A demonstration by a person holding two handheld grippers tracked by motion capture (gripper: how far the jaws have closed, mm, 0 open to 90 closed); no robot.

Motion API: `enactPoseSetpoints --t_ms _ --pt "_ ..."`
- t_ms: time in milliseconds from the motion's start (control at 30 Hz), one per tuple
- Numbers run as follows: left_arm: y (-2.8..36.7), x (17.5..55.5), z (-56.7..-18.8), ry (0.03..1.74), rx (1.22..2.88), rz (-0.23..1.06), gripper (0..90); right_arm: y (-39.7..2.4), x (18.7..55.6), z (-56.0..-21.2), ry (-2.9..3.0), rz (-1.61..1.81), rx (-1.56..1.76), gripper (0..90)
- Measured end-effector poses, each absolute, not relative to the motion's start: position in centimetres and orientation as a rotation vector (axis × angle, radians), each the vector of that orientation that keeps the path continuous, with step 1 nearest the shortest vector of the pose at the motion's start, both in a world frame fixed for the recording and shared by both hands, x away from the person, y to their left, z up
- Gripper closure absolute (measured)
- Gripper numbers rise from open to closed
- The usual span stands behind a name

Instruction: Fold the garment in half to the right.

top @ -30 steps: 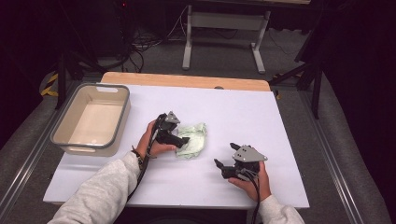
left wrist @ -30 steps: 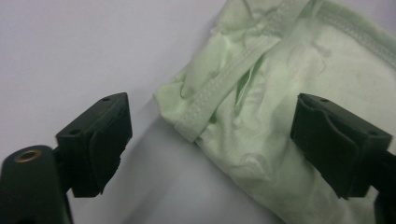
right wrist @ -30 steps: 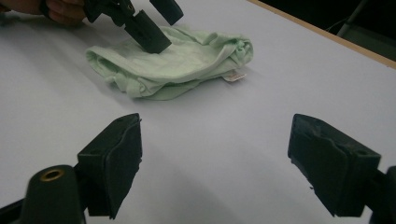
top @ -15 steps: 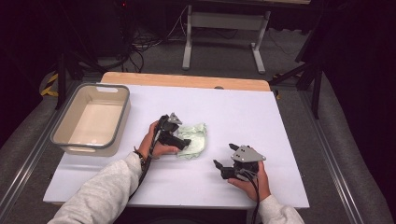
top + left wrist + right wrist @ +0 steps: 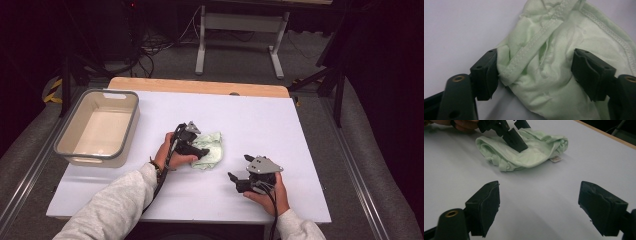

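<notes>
Crumpled pale green cloth (image 5: 209,152) at table (image 5: 300,130) centre. Left gripper (image 5: 535,72) jaws just closing around cloth, left pad touching hem, not yet clamped. Right gripper (image 5: 239,181), 4 o'clock of cloth, spread, empty. Risk: shallow bite catches hem alone, cloth slips free.

White table (image 5: 300,150), green cloth (image 5: 212,150), bin (image 5: 97,131)

Both hand-held grippers (image 5: 202,150) (image 5: 239,170) agape

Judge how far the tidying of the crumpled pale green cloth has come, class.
Nothing looks finished: the crumpled pale green cloth lies bunched on the white table, and the grey-rimmed beige plastic bin holds nothing. In hand: the left gripper, jaws just closing, straddles a fold. Left: lifting it. The right gripper waits open.
</notes>
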State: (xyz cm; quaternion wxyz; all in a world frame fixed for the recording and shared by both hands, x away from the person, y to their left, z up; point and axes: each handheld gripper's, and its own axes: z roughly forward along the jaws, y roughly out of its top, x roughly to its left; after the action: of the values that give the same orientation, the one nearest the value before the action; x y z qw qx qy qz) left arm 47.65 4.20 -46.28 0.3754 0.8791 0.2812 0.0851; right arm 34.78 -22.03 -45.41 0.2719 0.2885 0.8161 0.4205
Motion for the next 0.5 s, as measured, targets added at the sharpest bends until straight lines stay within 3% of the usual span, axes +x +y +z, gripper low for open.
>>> enactPoseSetpoints --t_ms 100,367,500 --pt "4.12 47.47 -46.1 0.709 2.262 0.209 33.3 -21.96 34.79 -45.46 2.206 1.134 0.773 18.2" --pt "4.2 47.24 -46.08 0.655 2.24 0.112 62.5 -21.77 34.83 -45.62 2.236 1.123 0.769 18.2" --pt "4.16 47.13 -46.04 0.636 2.242 0.109 68.9 -21.73 34.84 -45.67 2.244 1.119 0.764 18.2"
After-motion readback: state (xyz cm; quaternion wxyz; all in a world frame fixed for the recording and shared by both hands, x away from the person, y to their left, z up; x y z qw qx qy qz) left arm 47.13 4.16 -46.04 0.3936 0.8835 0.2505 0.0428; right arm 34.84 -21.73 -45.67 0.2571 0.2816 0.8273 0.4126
